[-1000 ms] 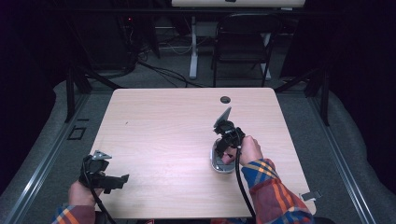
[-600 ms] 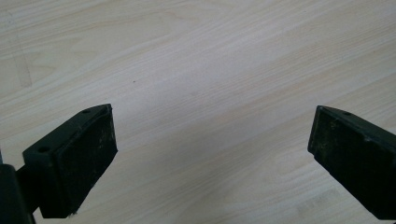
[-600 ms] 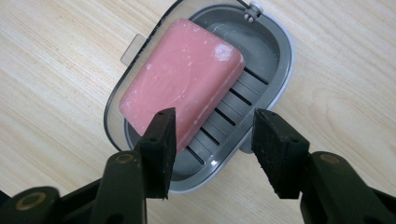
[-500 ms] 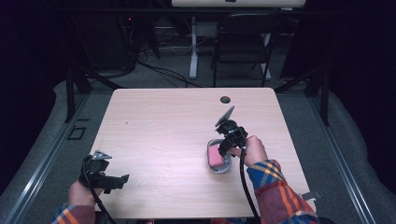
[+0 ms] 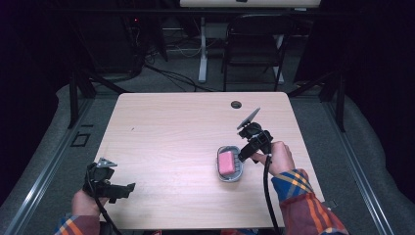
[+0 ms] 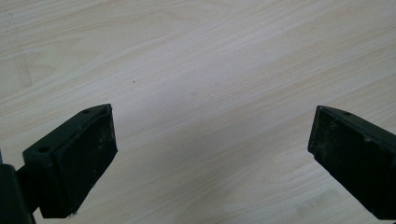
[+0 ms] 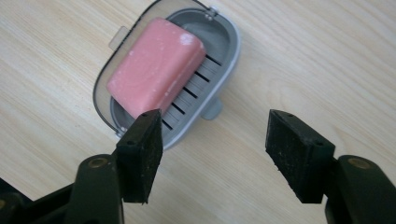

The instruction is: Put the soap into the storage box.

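Wooden table (image 5: 166,137): right gripper (image 7: 212,140) spread, empty, above soap dish (image 7: 219,60).

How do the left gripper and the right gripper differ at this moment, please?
The left gripper sits at the table's near left edge over bare wood, while the right gripper hovers beside the grey soap dish holding the pink soap. The left jaws look spread wider than the right. Both are open and hold nothing.

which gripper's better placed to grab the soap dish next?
Right. The right gripper is open beside the soap dish holding the pink soap; the left gripper sits open at the table's near-left edge.
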The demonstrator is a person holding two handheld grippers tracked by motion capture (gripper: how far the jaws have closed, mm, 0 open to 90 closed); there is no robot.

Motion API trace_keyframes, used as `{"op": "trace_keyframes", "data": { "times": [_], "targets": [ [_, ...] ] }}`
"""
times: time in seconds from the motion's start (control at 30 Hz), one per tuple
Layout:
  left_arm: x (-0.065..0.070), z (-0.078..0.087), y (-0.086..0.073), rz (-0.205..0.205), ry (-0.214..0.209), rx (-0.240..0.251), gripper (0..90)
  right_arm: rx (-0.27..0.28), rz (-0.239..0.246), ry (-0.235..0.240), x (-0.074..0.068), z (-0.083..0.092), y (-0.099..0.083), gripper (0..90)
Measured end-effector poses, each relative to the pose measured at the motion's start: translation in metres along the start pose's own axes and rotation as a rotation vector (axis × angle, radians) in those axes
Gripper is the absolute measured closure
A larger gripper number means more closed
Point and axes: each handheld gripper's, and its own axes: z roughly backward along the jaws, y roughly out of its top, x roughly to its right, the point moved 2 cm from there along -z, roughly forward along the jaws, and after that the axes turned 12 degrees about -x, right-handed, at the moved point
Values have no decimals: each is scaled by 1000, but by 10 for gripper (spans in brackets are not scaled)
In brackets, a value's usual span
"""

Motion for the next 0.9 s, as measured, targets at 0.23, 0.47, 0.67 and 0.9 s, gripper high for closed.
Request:
{"op": "trace_keyframes", "data": {
  "times": [0.23, 0.47, 0.67, 0.9],
  "targets": [
    [0, 0, 0, 1, -3, 2, 7, 49, -18, -47, 13, 8, -18, 244],
    [0, 0, 0, 0, -3, 1, 7, 78, -31, -67, 24, 8, -40, 191],
    [0, 0, 0, 0, -2, 0, 7, 79, -61, -71, 35, 2, -59, 168],
    [0, 0, 0, 1, 0, 0, 7, 53, -86, -56, 48, -11, -81, 145]
  ]
}}
